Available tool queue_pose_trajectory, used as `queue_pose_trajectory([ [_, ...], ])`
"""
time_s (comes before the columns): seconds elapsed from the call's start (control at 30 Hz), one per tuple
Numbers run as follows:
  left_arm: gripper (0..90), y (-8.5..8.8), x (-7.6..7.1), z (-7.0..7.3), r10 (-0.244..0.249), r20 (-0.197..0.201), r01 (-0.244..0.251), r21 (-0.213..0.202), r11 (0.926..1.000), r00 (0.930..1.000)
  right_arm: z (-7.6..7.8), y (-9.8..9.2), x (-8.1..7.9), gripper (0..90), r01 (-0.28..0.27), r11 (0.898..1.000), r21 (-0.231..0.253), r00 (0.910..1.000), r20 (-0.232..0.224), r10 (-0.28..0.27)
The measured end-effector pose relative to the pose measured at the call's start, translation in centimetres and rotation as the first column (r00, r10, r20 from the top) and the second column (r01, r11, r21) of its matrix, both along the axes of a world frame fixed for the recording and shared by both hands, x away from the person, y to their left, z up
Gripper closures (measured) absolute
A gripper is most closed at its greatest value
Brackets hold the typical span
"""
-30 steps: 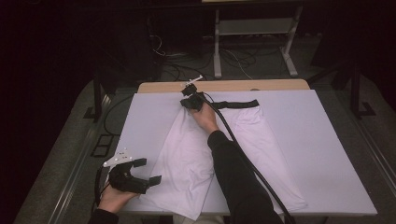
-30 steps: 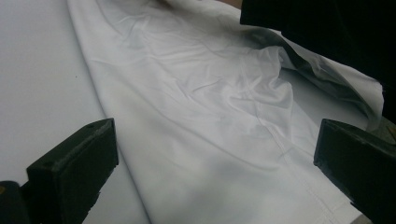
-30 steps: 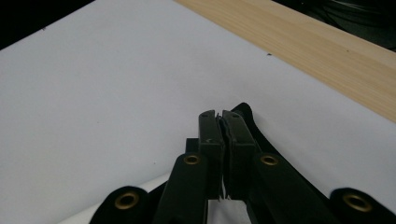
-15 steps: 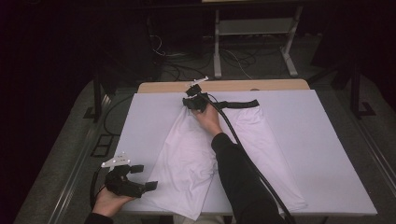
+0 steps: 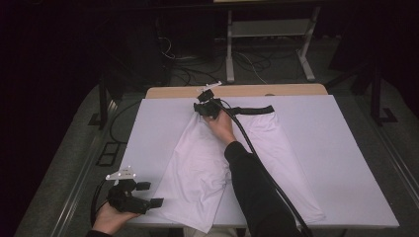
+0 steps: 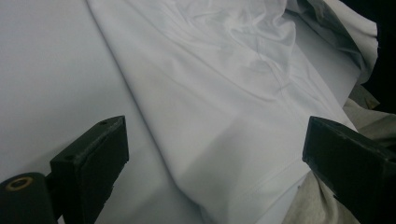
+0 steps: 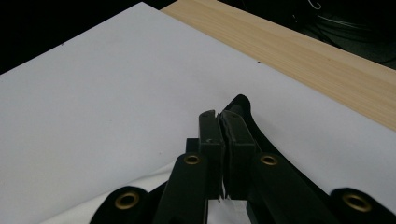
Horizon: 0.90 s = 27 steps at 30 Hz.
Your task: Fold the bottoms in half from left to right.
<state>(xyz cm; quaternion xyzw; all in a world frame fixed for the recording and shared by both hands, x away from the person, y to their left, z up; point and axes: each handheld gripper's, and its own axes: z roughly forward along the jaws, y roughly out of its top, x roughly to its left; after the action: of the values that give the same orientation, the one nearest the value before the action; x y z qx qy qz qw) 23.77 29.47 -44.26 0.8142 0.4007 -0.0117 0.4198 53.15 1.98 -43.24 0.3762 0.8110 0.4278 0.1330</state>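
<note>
White trousers [image 5: 197,168] with a black waistband [image 5: 252,109] lie flat on the white-covered table [image 5: 346,163]. At the far left end of the waistband my right gripper [image 5: 203,109] is shut on it. In the right gripper view the jaws of the right gripper [image 7: 219,116] are pressed together over the black band [image 7: 240,105] and a sliver of white cloth. My left gripper [image 5: 150,195] sits at the near edge beside the hem of the left trouser leg. Its jaws have just been closing a little but still stand wide. The left gripper [image 6: 217,140] frames the hem [image 6: 210,84] without pressing on it.
A strip of bare wood [image 5: 237,91] shows at the table's far edge. Beyond it are floor cables and a metal stand [image 5: 267,29]. The right gripper's cable [image 5: 257,153] runs along the forearm. Beige cloth [image 6: 317,205] hangs below the near table edge.
The left hand has drifted slightly toward the near table edge. The right hand has stayed on the waistband.
</note>
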Motion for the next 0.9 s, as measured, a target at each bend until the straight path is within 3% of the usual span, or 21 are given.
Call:
queue_pose_trajectory([
  [0.17,7.9,0.3,-0.2,-0.2,0.009,-0.016,-0.009,-0.004,1.0000,0.9998,0.0,-0.1,0.0,86.5,0.001,1.000,0.003,1.0000,-0.002,-0.001],
  [0.37,15.5,1.0,-0.4,-0.3,-0.008,-0.077,0.006,-0.024,0.9997,0.9970,-0.1,0.0,-0.1,86.5,0.003,1.000,0.002,1.0000,0.001,-0.003],
  [0.6,33.0,1.5,-0.7,-0.6,-0.038,-0.115,0.036,-0.019,0.9992,0.9926,0.0,-0.1,-0.1,86.5,-0.004,1.000,0.004,1.0000,0.006,0.004],
  [0.77,40.0,1.8,-0.7,-0.6,-0.024,-0.114,0.023,-0.013,0.9997,0.9932,0.2,-0.2,-0.1,86.5,-0.005,1.000,0.010,0.9999,0.010,0.005],
  [0.87,52.0,1.6,-0.8,-0.6,-0.043,-0.111,0.044,0.002,0.9990,0.9929,0.2,-0.2,-0.2,86.5,-0.008,1.000,0.013,0.9999,0.015,0.008],
  [0.9,52.0,1.6,-0.8,-0.6,-0.049,-0.114,0.050,0.006,0.9988,0.9922,0.2,-0.2,-0.2,86.5,-0.008,1.000,0.013,0.9999,0.015,0.008],
])
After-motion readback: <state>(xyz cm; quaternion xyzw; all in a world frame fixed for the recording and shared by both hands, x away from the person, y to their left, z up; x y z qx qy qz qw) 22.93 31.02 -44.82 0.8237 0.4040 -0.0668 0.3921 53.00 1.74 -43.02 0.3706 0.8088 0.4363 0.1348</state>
